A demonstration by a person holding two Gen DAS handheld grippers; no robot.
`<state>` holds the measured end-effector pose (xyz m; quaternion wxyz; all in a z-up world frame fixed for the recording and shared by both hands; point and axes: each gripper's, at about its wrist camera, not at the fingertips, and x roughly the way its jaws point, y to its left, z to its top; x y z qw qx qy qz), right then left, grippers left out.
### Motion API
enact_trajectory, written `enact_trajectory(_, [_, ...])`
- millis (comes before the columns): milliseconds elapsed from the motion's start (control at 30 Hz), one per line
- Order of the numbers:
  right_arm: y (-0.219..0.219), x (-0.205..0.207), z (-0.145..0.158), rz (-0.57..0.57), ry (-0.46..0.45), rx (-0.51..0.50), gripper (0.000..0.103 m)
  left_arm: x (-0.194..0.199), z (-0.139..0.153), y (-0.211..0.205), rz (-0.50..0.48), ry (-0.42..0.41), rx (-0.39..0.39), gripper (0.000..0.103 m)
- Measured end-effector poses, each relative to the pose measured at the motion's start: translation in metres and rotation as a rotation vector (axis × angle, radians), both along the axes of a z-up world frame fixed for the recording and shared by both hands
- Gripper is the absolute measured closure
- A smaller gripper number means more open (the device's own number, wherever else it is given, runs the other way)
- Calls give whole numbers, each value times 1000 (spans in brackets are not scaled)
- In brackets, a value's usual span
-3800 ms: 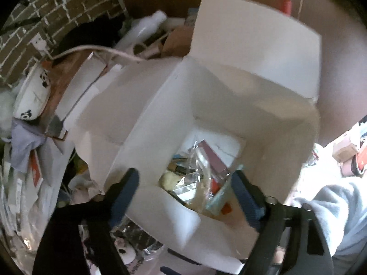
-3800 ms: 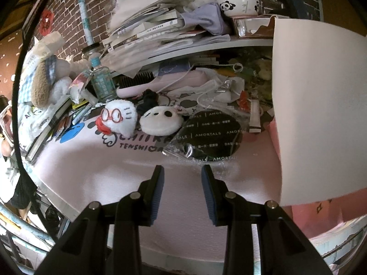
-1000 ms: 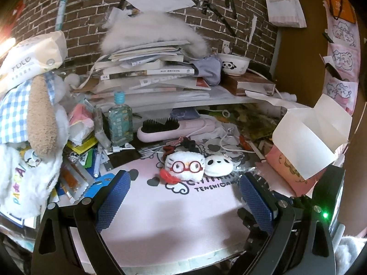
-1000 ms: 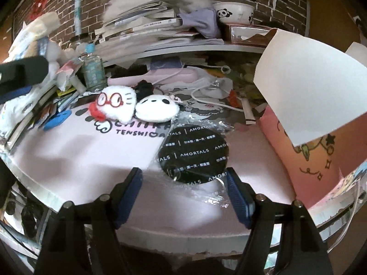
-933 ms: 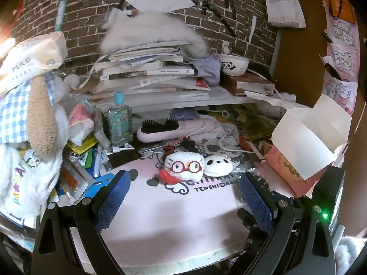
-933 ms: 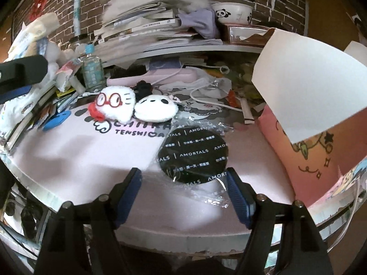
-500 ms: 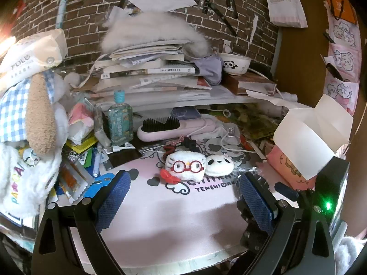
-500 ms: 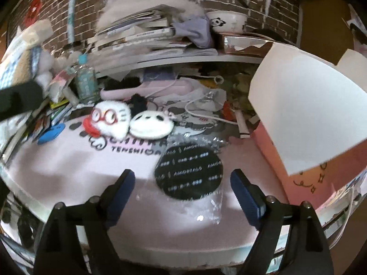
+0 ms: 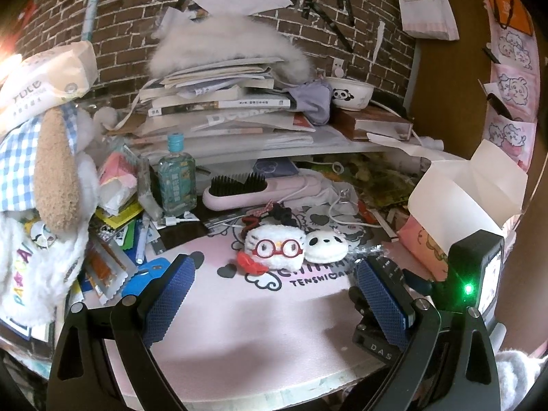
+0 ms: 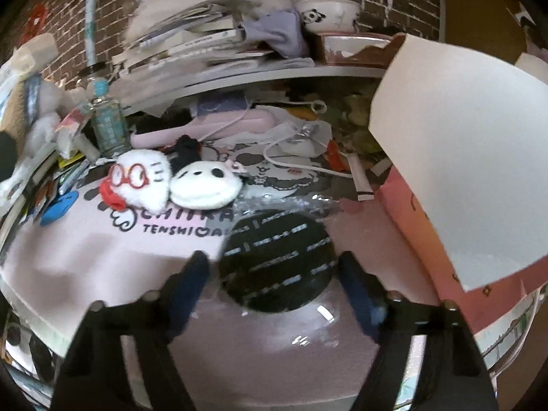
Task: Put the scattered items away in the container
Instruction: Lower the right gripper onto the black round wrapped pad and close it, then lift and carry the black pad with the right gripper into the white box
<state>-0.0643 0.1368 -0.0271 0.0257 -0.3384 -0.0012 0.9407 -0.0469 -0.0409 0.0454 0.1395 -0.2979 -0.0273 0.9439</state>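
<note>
The right gripper (image 10: 274, 274) is straddling the black round pad in its clear wrapper (image 10: 277, 260), fingers spread wide on either side, not yet pinching. The pad is lying near the front edge of the pink mat (image 10: 102, 260), beside the open white box (image 10: 462, 157) at the right edge. The next move is probably closing and lifting. The left gripper (image 9: 274, 294) is hovering, likewise spread and empty. Blur is smearing the right fingertips, and the box's inside is hidden.

Dark brick wall (image 9: 137, 17), cluttered shelf (image 9: 274, 147), brown side wall (image 9: 452, 102).
</note>
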Motion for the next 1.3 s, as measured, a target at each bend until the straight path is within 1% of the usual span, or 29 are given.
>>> enact_trajectory(133, [0,1,1,17,-3,-1,40,1,-1,-1,-1,-3,11,7])
enact_trajectory(300, [-5,5,3,33,6,27,42,4,0,1,-4,-2,20,7])
enact_trajectory(467, [-15,14,10,50,58,105,42,6,1,-1,6,0,19,7])
enact_trajectory(600, [-27,24,21,67,119,192,42,12,4,-6,23,10,28,7])
enact_trajectory(767, [-41,32,35,87,179,304,42,17,9,-15,69,24,35,7])
enact_trajectory(867, [-45,36,43,91,202,346,42,19,11,-20,87,31,51,7])
enact_trajectory(967, [-50,39,49,102,226,393,42,21,15,-22,85,43,69,7])
enact_trajectory(1067, [-52,41,54,129,221,375,42,23,19,-24,84,56,76,7])
enact_trajectory(1133, [-57,44,57,137,239,389,42,24,21,-24,92,61,67,7])
enact_trajectory(1200, [-60,46,60,154,247,382,42,25,24,-25,100,69,60,7])
enact_trajectory(1300, [-68,51,66,166,283,412,42,29,28,-28,110,81,65,7])
